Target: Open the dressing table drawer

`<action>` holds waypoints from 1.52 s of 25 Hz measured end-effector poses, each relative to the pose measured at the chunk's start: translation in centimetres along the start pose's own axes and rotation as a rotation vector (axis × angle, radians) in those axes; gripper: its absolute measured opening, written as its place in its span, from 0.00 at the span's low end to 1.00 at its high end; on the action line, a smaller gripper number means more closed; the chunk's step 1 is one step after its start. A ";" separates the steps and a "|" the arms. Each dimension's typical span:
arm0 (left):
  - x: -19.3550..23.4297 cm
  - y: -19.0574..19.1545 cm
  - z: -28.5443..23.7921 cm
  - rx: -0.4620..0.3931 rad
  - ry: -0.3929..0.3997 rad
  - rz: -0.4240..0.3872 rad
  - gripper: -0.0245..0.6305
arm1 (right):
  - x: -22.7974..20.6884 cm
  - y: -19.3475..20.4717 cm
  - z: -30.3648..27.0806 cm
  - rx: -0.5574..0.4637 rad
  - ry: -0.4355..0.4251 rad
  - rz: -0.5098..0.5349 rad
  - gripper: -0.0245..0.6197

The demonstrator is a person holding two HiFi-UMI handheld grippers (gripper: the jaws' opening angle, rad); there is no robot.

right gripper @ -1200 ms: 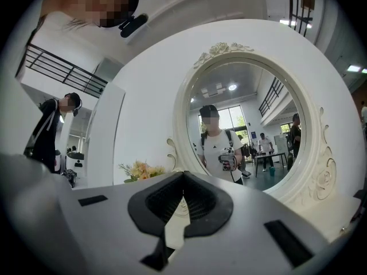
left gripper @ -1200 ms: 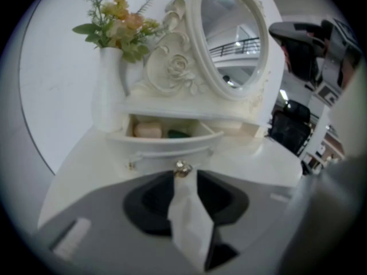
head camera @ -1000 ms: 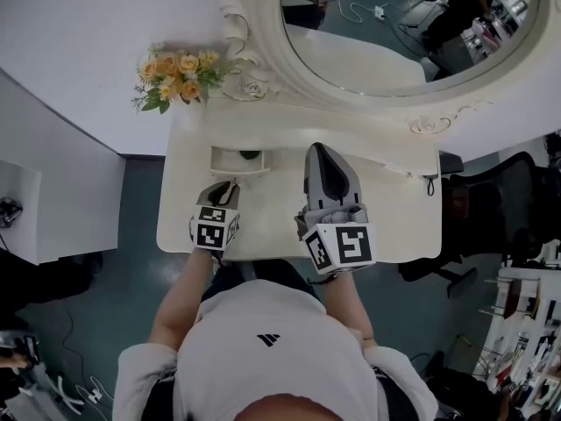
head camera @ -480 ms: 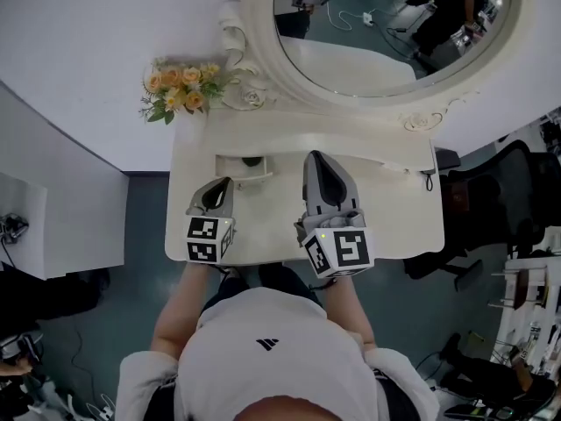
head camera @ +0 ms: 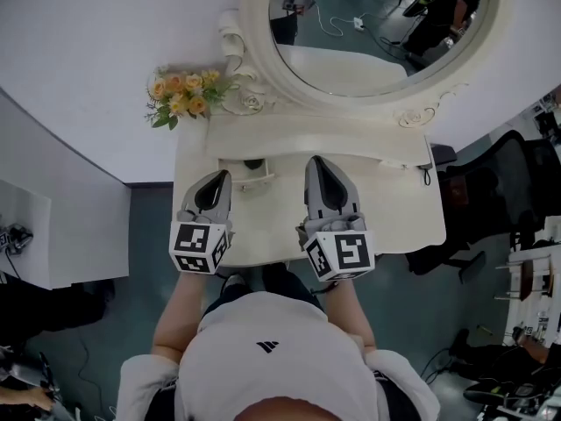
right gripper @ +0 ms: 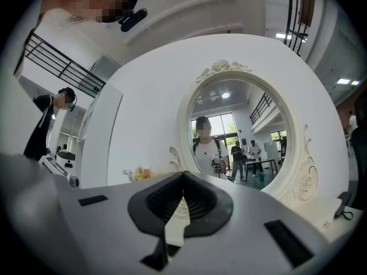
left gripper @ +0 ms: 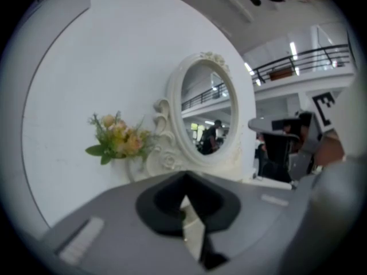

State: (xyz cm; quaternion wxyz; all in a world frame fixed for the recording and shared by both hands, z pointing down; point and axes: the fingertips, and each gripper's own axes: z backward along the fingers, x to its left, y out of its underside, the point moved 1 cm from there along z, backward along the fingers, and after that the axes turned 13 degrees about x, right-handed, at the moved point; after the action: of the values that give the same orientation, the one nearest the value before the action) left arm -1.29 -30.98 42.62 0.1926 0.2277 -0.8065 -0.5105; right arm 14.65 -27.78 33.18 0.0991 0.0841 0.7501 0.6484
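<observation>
Your left gripper (head camera: 223, 179) hovers over the white dressing table (head camera: 394, 217), its jaws clenched together on nothing. Just past its tip, the small drawer (head camera: 256, 177) stands pulled out from the raised back ledge. Your right gripper (head camera: 316, 161) hovers beside it, jaws likewise closed and empty. Yellow flowers (head camera: 184, 95) sit left of the oval mirror (head camera: 368, 24).

Wall (head camera: 96, 51): plain white, evenly lit.
Floor (head camera: 151, 235): dark teal.
Office chair (head camera: 508, 182): black, at right.
Cabinet (head camera: 61, 222): white, at left.
</observation>
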 end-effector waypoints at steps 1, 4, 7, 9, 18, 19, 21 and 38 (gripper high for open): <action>0.0 -0.5 0.4 -0.014 0.002 -0.003 0.05 | 0.1 0.0 0.2 -0.001 0.005 0.000 0.04; -0.2 -2.1 1.6 -0.059 0.007 -0.012 0.05 | 0.3 -0.2 0.8 -0.006 0.018 0.003 0.04; -0.2 -3.6 2.9 -0.105 0.004 -0.020 0.05 | 0.5 -0.2 1.4 -0.010 0.031 0.006 0.04; -0.1 -4.4 3.7 -0.132 -0.002 -0.024 0.05 | 0.6 -0.3 1.8 -0.013 0.037 0.006 0.04; 0.8 -6.8 6.8 -0.223 -0.043 -0.023 0.05 | 1.4 -0.6 3.2 -0.022 0.059 0.020 0.04; 0.8 -7.0 7.2 -0.232 -0.047 -0.023 0.05 | 1.5 -0.6 3.4 -0.023 0.060 0.021 0.04; 1.0 -7.5 7.8 -0.250 -0.052 -0.026 0.05 | 1.7 -0.7 3.7 -0.026 0.065 0.023 0.04; 1.3 -8.8 11.8 -0.332 -0.062 -0.044 0.05 | 3.8 -1.1 6.4 -0.056 0.097 0.031 0.04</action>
State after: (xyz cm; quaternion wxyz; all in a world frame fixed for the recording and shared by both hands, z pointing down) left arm -7.25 -26.33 29.93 0.1915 0.1948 -0.7114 -0.6476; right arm 12.67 -20.84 31.00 0.0550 0.0613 0.7341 0.6740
